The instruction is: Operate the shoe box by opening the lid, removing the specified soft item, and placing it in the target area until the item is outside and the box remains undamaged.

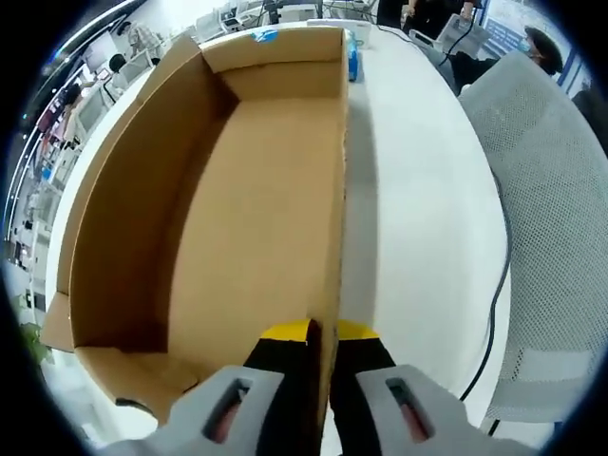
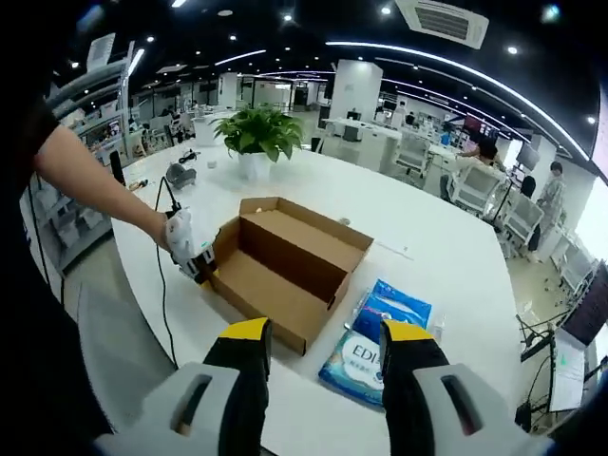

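We have the soft blue packet out, lying lower right beside the open shoe box, our left gripper pinching its wall and our right gripper spread empty, so releasing remains.

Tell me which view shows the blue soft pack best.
The right gripper view: the blue soft pack lies in full on the white table beside the shoe box. The left gripper view catches a blue sliver beyond the box wall.
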